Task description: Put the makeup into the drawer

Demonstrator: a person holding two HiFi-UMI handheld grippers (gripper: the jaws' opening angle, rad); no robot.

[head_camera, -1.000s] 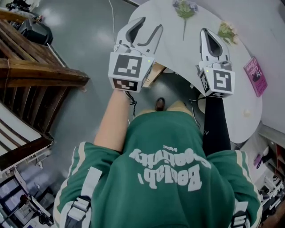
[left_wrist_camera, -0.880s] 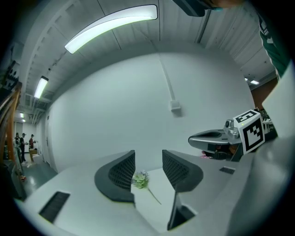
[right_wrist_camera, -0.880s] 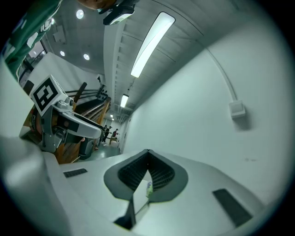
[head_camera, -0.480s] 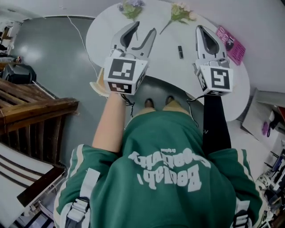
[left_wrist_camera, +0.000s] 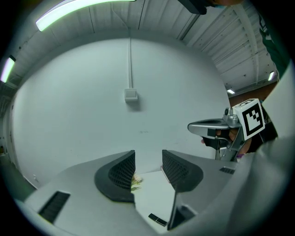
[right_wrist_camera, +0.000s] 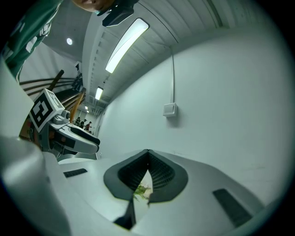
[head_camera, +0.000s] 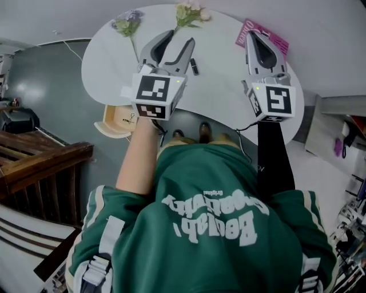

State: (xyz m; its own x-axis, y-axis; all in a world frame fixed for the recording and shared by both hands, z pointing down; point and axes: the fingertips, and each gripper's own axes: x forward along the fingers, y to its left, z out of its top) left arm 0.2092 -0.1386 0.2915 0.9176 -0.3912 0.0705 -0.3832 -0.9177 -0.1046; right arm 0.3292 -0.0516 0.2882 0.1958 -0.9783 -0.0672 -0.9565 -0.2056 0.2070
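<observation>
Makeup stick (head_camera: 194, 66), small, dark: flat on white table (head_camera: 229, 86), near left hand-held gripper (head_camera: 180, 39); its jaws apart, empty. Likely light, rigid, smooth, prone to roll; pinch mid-body. Right hand-held gripper (head_camera: 253, 35): jaws together, empty. Open drawer (head_camera: 114, 123) below table's left edge.

The white table (head_camera: 220, 86) bears a purple sprig (head_camera: 127, 23), a pale sprig (head_camera: 189, 12), a black makeup stick (head_camera: 194, 66) and a pink book (head_camera: 245, 30).

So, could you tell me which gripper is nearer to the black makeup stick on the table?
Left. The left gripper has the makeup stick just beside its jaw; the right gripper sits farther off to the stick's right, by the pink book.
</observation>
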